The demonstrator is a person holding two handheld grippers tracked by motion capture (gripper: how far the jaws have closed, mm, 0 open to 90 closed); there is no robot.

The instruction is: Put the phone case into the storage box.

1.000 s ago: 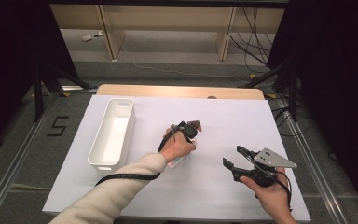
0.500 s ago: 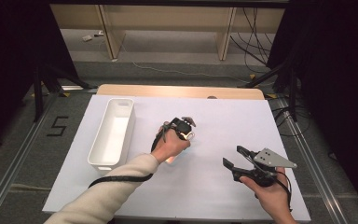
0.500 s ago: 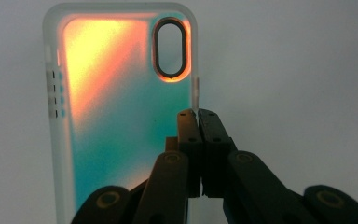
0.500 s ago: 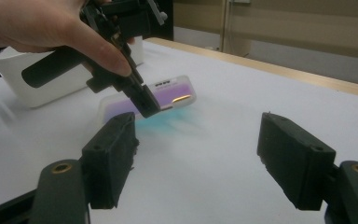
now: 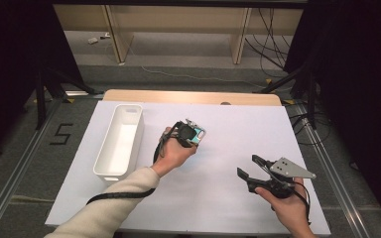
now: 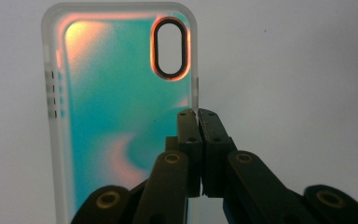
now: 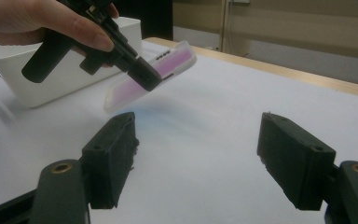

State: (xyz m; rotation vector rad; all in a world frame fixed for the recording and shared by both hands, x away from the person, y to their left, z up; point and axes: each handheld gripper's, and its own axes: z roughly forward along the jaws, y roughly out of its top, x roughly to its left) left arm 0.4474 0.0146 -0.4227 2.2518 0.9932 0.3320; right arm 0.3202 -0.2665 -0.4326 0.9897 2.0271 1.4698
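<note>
An iridescent phone case (image 6: 116,112), teal and orange with a clear rim and a camera cut-out, hangs tilted above the white table. My left gripper (image 6: 198,114) is shut on its long edge. In the high view that gripper (image 5: 191,135) sits mid-table with the case (image 5: 197,135) at its tip, right of the tray. The right gripper view shows the case (image 7: 165,65) as pinkish, lifted off the surface in the other hand's gripper. My right gripper (image 5: 250,168) stands open at the front right, its wide-apart jaws (image 7: 198,154) holding nothing.
A long white tray (image 5: 119,140) lies at the left of the white table (image 5: 218,198), its wall (image 7: 51,81) just behind the lifted case. A wooden strip (image 5: 188,96) runs along the table's far edge. Cables lie on the floor beyond.
My left gripper has moved left and away with the phone case, closer to the tray. The right gripper has stayed in place, open.
</note>
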